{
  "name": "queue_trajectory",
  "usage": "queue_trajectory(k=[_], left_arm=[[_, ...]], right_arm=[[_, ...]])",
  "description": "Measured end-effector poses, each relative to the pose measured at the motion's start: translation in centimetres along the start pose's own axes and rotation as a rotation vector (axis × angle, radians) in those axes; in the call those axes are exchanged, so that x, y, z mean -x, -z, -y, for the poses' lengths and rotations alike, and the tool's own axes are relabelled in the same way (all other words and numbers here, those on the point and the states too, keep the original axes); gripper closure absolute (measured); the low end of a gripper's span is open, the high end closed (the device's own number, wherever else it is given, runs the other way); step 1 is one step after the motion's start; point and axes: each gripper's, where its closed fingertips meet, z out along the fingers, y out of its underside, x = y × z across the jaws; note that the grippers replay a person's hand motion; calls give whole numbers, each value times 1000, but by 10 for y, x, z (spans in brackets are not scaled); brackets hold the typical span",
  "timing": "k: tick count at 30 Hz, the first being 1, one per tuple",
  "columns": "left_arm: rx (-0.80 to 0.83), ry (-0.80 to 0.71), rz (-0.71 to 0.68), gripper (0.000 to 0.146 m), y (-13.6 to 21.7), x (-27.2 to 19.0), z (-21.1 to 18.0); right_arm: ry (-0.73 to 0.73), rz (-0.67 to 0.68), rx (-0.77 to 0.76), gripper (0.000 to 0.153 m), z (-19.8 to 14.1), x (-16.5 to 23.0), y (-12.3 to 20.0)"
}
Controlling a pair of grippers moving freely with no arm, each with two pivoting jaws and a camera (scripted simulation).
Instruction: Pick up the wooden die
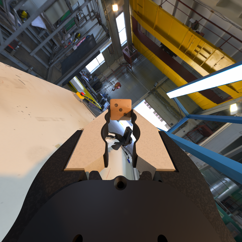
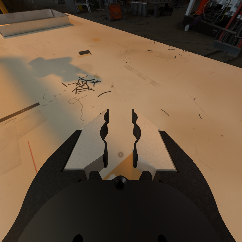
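Observation:
The wooden die [image 1: 118, 104], light brown with three dark pips facing me, sits between the fingertips of my left gripper [image 1: 120, 111]. The left gripper is shut on it and holds it in the air, tilted, away from the tan table [image 1: 32, 117]. Through the gap between the fingers the right gripper [image 1: 124, 138] shows small and far off. In the right wrist view my right gripper [image 2: 120, 111] is open and empty, hovering just above the table [image 2: 144, 85]. The die does not show in that view.
A shallow metal tray [image 2: 32, 22] stands at the table's far left corner. A heap of black scraps [image 2: 82, 85] lies ahead left of the right gripper. A yellow box with a red button [image 1: 79, 95] sits at the table's edge. The table's far edge [image 2: 170, 48] runs diagonally.

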Motion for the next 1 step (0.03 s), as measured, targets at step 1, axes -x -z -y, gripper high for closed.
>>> queue_trajectory(k=[1], left_arm=[[5, 9, -9, 114, -4, -2, -3]], right_arm=[[-3, 4, -5, 118, 1, 1, 1]])
